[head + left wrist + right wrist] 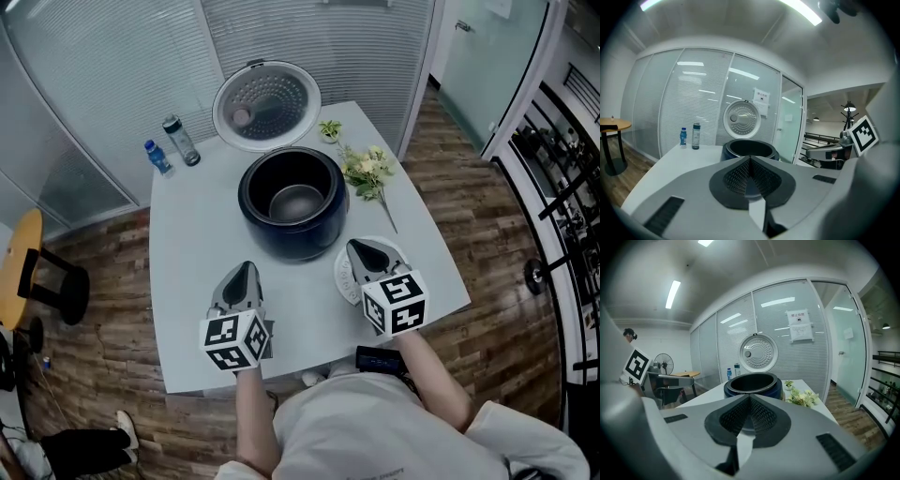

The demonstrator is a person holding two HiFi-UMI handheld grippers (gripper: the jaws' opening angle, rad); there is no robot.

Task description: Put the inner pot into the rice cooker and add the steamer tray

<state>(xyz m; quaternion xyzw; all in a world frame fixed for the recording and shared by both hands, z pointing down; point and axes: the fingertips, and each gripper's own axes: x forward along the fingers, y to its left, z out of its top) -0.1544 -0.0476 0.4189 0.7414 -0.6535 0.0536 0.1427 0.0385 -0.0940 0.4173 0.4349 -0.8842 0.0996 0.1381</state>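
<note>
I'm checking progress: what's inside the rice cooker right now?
The dark inner pot sits in the cooker; its bare bottom shows, with nothing on it. A white tray lies beside the cooker, mostly covered by the right gripper.

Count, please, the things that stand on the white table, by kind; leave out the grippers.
Rice cooker: 1
Steamer tray: 1
Bottles: 2
Flower sprig: 1
Small green plant: 1
Total: 6
</note>
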